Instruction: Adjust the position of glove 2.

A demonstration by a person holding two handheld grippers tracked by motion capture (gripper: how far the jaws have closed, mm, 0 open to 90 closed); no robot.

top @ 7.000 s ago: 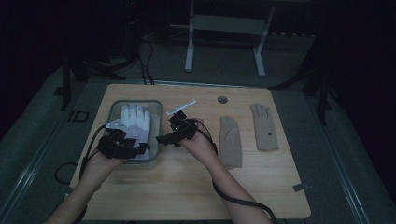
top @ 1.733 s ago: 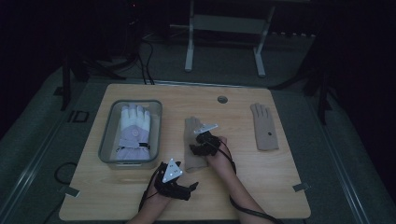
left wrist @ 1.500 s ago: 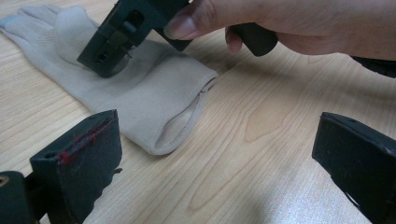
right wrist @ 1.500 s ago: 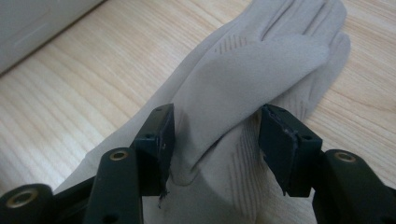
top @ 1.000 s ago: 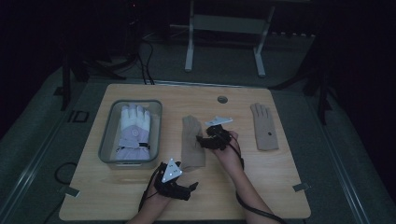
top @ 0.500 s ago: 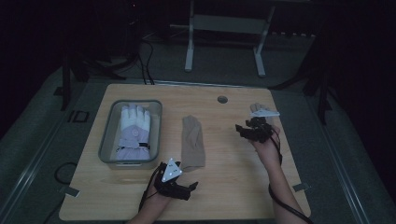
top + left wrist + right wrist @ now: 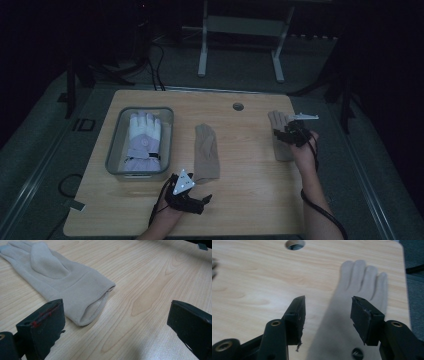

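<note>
A beige glove point(image 7: 206, 152) lies flat mid-table, fingers pointing away from me. My left gripper point(image 7: 204, 199) rests near the front edge, just short of the glove's cuff. In the left gripper view its jaws stand wide open point(image 7: 115, 335), and the cuff of the glove point(image 7: 62, 282) lies ahead of the left jaw, untouched. A second beige glove point(image 7: 280, 145) lies at the right side. My right gripper point(image 7: 282, 134) hovers over it. In the right gripper view the open gripper point(image 7: 327, 315) is above that glove's palm point(image 7: 359, 290), with nothing between its jaws.
A clear bin point(image 7: 116, 150) at the left holds a white and lavender glove point(image 7: 143, 137). A round hole point(image 7: 238, 106) sits in the tabletop near the far edge. The table's right edge is close beside the right glove. Cables trail from both grippers.
My right hand has swung from beside the middle glove across to the right-hand glove. The middle glove stays flat on the table. The left gripper has kept still.
</note>
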